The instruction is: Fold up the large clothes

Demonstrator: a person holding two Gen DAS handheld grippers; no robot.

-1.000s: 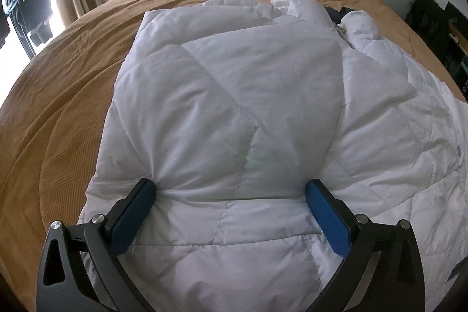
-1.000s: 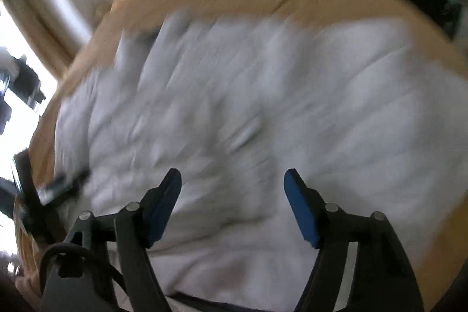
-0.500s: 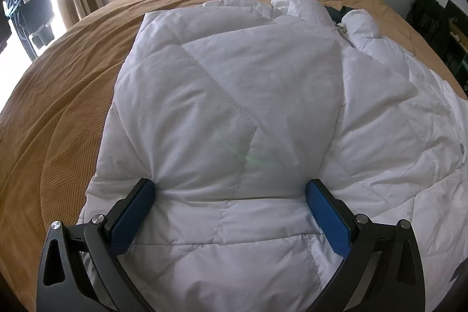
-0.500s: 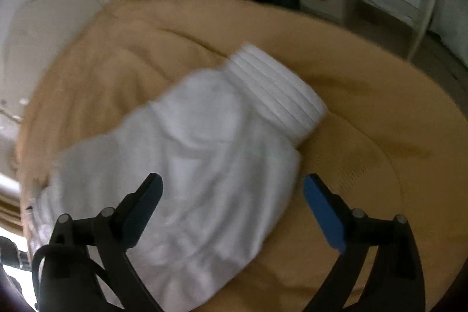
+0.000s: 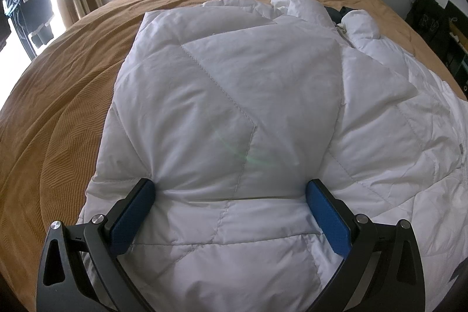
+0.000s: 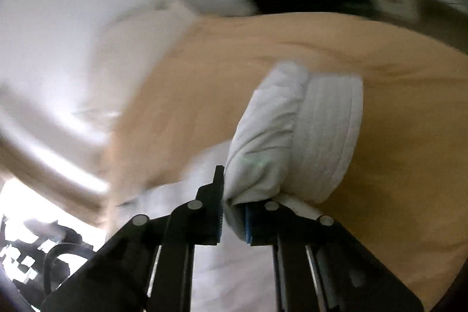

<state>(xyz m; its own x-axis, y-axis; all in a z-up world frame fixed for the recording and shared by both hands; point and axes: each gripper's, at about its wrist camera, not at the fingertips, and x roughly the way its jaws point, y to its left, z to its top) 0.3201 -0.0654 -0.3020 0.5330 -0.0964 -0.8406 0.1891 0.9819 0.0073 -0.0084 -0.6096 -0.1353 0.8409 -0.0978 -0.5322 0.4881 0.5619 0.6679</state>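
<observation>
The left hand-held gripper (image 5: 231, 195) was spread wide, its blue pads (image 5: 133, 212) pressed down on the white quilted jacket (image 5: 234, 95) with nothing caught between them. The jacket lay spread across the tan bedspread (image 5: 58, 113), a folded panel on top. The right hand-held gripper (image 6: 234, 217) was clenched on the jacket's sleeve (image 6: 263, 148) near its ribbed cuff (image 6: 327, 136), lifted over the bed. No writing was legible on the jacket
</observation>
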